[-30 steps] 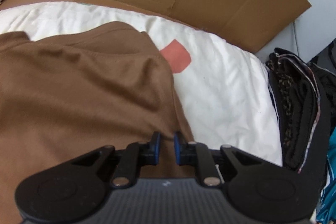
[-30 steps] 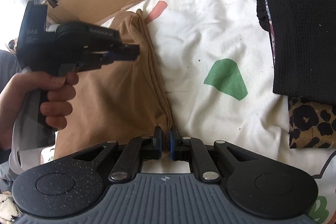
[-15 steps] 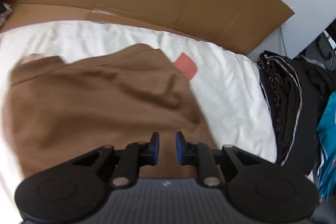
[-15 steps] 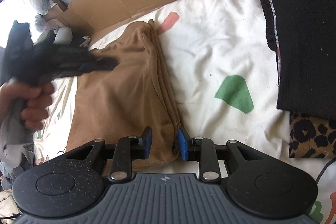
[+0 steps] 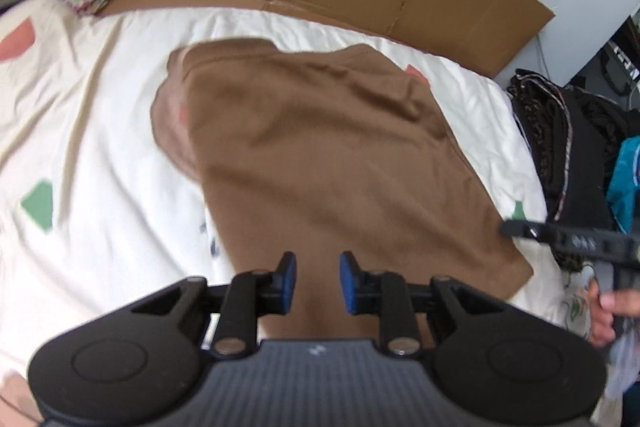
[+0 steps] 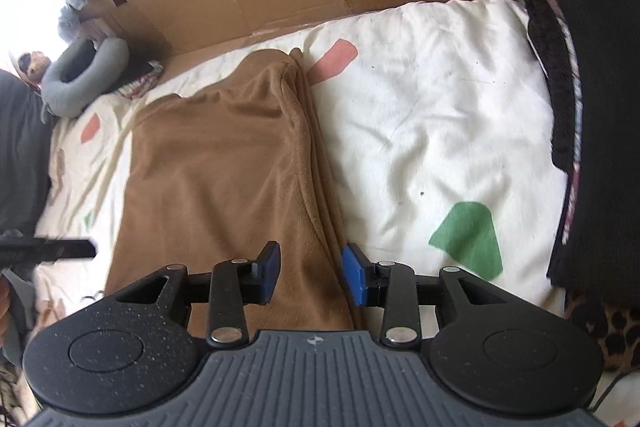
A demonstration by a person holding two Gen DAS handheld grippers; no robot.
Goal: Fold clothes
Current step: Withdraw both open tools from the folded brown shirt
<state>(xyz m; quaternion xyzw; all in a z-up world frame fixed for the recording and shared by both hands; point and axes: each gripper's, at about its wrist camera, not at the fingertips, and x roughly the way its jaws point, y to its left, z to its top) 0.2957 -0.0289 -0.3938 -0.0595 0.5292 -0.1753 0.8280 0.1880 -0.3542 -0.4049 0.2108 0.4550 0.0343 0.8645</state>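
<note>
Brown folded garment [image 5: 328, 155] lies on the white bed cover [image 5: 100, 131] | left gripper [image 5: 318, 277] fingers just opening, nothing between | right gripper [image 6: 310, 273] fingers just opening, straddling the folded edge, not pinching | soft, light, limp; likely best taken at corners

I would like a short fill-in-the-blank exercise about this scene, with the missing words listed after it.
1. The folded garment on the white bedding has the colour ____.
2. The flat sheet standing behind the bedding is made of ____.
3. In the right wrist view, the patch on the bedding beside the right gripper has the colour ____.
4. The jaws of the left gripper stand apart and hold ____.

Missing words: brown; cardboard; green; nothing
</note>
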